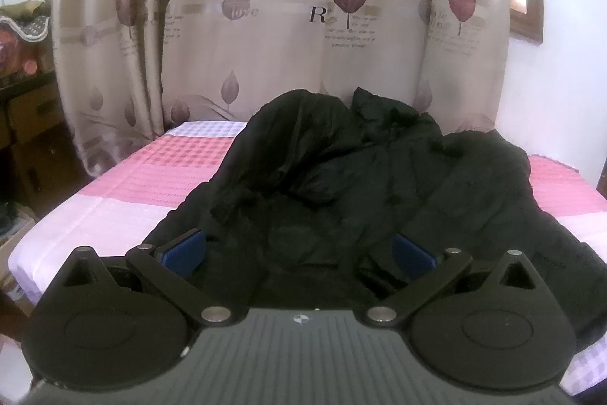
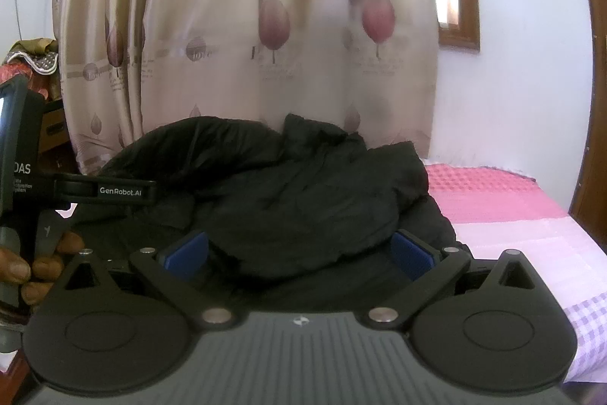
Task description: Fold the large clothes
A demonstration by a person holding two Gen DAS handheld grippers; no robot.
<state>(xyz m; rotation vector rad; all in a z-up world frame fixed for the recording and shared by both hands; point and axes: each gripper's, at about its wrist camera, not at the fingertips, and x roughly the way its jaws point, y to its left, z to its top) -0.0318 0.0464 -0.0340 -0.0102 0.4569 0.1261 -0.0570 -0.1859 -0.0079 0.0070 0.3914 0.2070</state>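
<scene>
Jaws on your left gripper (image 1: 299, 251) and right gripper (image 2: 299, 251) stand wide apart, gripping nothing, both poised above the near edge of the black jacket (image 1: 360, 177). It lies rumpled on the pink checked bed (image 1: 151, 177), beige leaf-print curtains (image 1: 265, 25) behind. Your left hand (image 2: 34, 268) shows at the right view's edge.

The jacket (image 1: 379, 185) is plain black. The bed sheet (image 1: 125, 192) carries a woven check in bands of pink, pale lilac and white. The curtain (image 1: 265, 25) is beige with mauve leaf prints and dark lettering. Both grippers are black with blue pads (image 1: 186, 247).
</scene>
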